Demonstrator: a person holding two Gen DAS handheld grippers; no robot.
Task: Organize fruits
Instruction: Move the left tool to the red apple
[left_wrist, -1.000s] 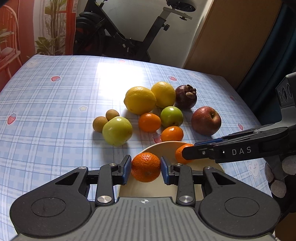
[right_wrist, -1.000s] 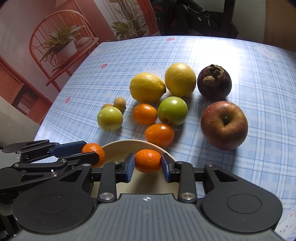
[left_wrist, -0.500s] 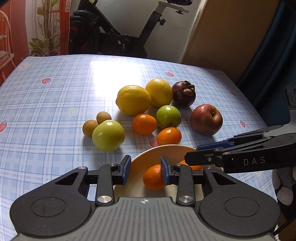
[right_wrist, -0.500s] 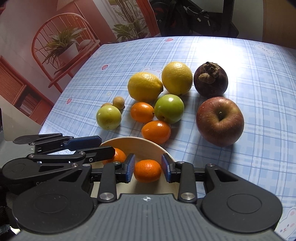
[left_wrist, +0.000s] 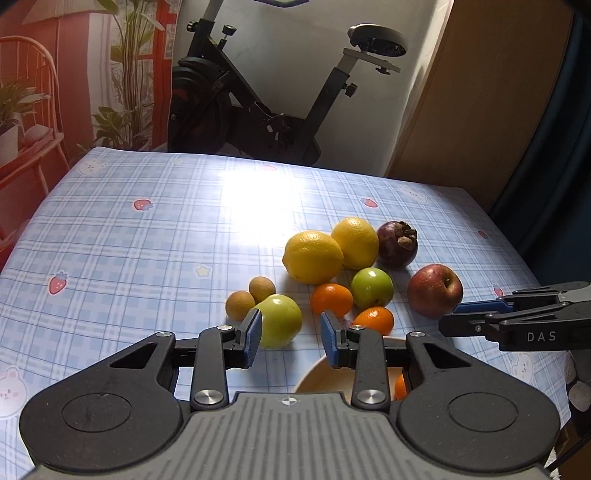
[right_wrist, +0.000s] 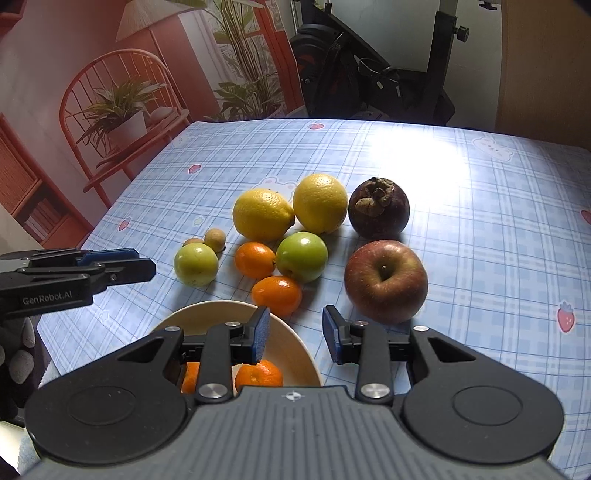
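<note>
A cream bowl at the table's near edge holds two oranges. My right gripper is open and empty above the bowl's far rim. My left gripper is open and empty, raised left of the bowl, near a pale green apple. On the table lie two more oranges, a green apple, a red apple, two lemons, a mangosteen and two small brown fruits.
The table has a blue checked cloth. An exercise bike stands behind its far edge. A red chair with a potted plant stands off the left side. The left gripper shows in the right wrist view.
Both grippers opened and dropped their oranges into the bowl, then lifted and drew back from it. The oranges now lie in the bowl.
</note>
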